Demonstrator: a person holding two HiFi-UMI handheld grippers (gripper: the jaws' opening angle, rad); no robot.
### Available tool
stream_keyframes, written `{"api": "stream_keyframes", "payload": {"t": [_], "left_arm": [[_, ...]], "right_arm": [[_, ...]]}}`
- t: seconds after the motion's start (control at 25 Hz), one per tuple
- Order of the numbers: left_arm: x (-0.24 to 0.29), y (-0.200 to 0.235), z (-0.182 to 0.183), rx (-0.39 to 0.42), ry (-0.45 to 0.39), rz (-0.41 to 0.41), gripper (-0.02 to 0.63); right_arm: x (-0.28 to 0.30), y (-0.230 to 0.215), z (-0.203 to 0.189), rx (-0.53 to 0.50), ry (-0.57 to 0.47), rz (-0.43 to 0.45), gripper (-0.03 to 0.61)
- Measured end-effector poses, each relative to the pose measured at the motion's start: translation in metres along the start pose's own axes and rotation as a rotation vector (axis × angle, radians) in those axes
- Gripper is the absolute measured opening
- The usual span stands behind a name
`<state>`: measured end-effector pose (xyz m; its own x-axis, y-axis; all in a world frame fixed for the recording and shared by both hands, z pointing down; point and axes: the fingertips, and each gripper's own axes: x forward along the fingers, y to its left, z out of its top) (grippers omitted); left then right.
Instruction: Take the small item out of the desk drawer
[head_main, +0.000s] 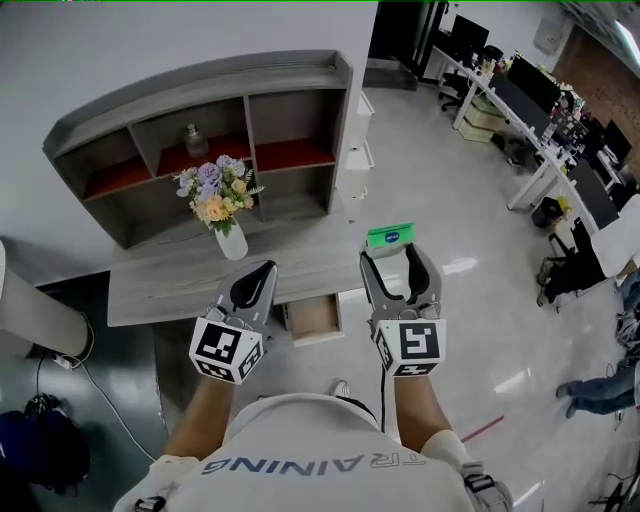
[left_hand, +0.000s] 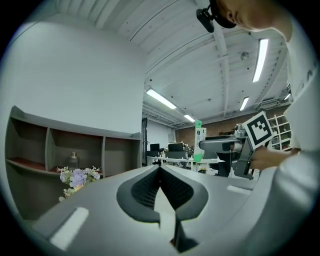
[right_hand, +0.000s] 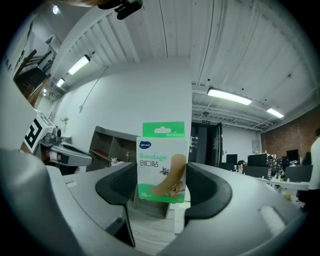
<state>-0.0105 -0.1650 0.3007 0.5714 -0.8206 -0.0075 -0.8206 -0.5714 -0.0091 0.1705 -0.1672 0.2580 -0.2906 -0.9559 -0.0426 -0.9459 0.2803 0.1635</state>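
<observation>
My right gripper (head_main: 392, 255) is shut on a small green-and-white bandage box (head_main: 390, 236), held upright above the desk's right end. In the right gripper view the box (right_hand: 162, 162) stands between the two dark pads (right_hand: 117, 187), which press on its sides. The wooden desk drawer (head_main: 313, 316) hangs open under the desk (head_main: 180, 285), just below and between my grippers. My left gripper (head_main: 262, 270) is shut with nothing in it, its jaws meeting at the tip (left_hand: 160, 167). From the left gripper view the box (left_hand: 200, 137) shows at the right.
A vase of flowers (head_main: 222, 205) stands on the desk before a grey shelf unit (head_main: 290, 80) that holds a small bottle (head_main: 194, 142). A white cabinet (head_main: 358, 150) adjoins the desk. Office desks with monitors (head_main: 530, 95) fill the back right. A dark bag (head_main: 40, 450) lies at the left.
</observation>
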Motion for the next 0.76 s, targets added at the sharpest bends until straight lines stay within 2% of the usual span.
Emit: {"api": "stream_keyframes", "payload": {"t": [0.76], "left_arm": [[0.004, 0.013, -0.009, -0.021, 0.009, -0.009, -0.008]], "right_arm": [[0.01, 0.015, -0.013, 0.011, 0.02, 0.007, 0.318]]}}
